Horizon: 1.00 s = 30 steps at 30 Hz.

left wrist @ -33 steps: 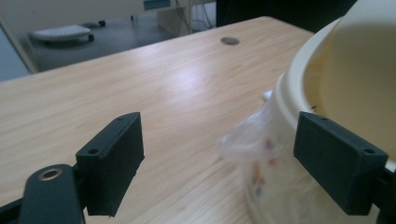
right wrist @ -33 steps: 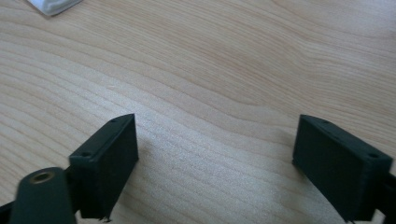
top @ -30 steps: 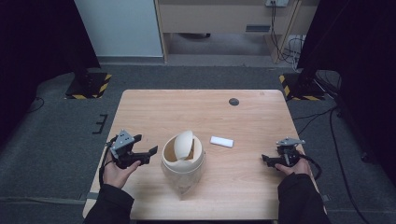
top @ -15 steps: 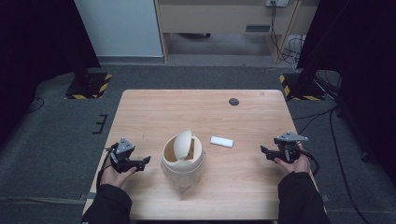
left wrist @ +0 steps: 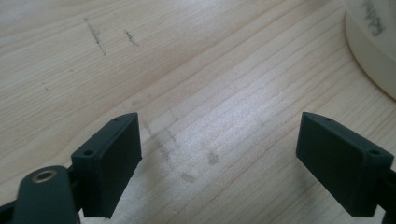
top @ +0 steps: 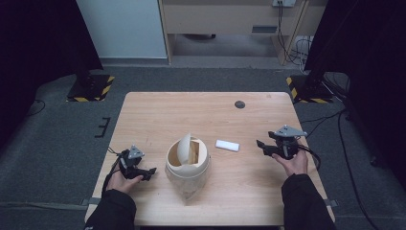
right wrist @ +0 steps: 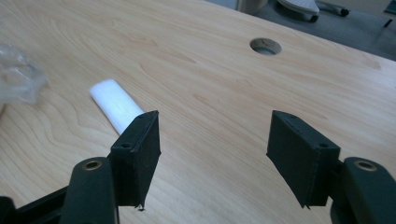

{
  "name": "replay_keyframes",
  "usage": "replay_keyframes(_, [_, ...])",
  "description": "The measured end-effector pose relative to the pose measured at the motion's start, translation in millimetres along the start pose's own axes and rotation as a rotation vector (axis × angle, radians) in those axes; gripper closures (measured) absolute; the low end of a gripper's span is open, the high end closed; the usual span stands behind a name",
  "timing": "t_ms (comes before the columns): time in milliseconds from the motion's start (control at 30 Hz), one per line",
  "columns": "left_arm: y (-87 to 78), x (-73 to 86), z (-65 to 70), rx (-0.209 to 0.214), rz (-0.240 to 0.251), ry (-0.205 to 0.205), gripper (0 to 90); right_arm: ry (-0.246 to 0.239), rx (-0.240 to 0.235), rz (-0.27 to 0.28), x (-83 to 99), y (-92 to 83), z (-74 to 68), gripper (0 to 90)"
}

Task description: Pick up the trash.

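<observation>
High view lays out the whole table (top: 158, 115): a cream swing-lid bin (top: 187, 165) with a clear liner bag stands near the middle of the front half, and a small white block (top: 227, 145) lies flat just to its right. The left gripper (top: 151, 170) sits low beside the bin's left side, apart from it, and the right gripper (top: 261, 145) hangs to the right of the white block, its tips pointing towards the block with a gap of bare wood between.

Left gripper view adds the close detail: the left gripper (left wrist: 219, 163) stands wide open with nothing but scuffed, stained wood between its jaws, and the bin's curved cream wall (left wrist: 373, 51) edges in at the upper right.

Right gripper view shows the right gripper (right wrist: 215, 158) open and empty, its jaws having just been closing. The white block (right wrist: 114, 105) lies ahead, partly hidden behind the left-hand jaw. A crumpled bit of the clear liner bag (right wrist: 18, 74) shows at the left edge, and a round cable hole (right wrist: 265, 46) sits further back.
</observation>
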<state>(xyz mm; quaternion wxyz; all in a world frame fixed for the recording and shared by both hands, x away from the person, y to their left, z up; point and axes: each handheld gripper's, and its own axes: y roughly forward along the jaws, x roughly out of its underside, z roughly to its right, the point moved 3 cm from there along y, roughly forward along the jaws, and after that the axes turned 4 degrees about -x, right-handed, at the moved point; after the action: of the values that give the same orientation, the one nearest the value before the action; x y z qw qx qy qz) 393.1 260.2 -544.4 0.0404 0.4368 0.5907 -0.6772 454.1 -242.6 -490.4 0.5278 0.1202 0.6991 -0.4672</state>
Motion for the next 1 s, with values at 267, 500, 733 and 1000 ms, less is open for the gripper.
replay_keyframes(267, [2.8,1.9,0.3,0.003,-0.014,-0.008,10.6,-0.055,-0.057,0.015,-20.0,16.0,-17.1,37.2])
replay_keyframes(500, [5.8,4.1,2.5,0.016,-0.002,-0.029,4.4,-0.058,-0.107,0.015,-26.8,34.1,-30.0,39.8])
replay_keyframes(733, [7.5,5.3,4.4,0.020,0.010,-0.026,0.4,-0.097,-0.132,-0.056,-16.1,53.1,-38.6,43.5])
replay_keyframes(1000, [7.6,5.9,4.6,0.020,0.014,-0.025,0.0,-0.124,-0.193,-0.123,-2.7,72.1,-49.6,49.3])
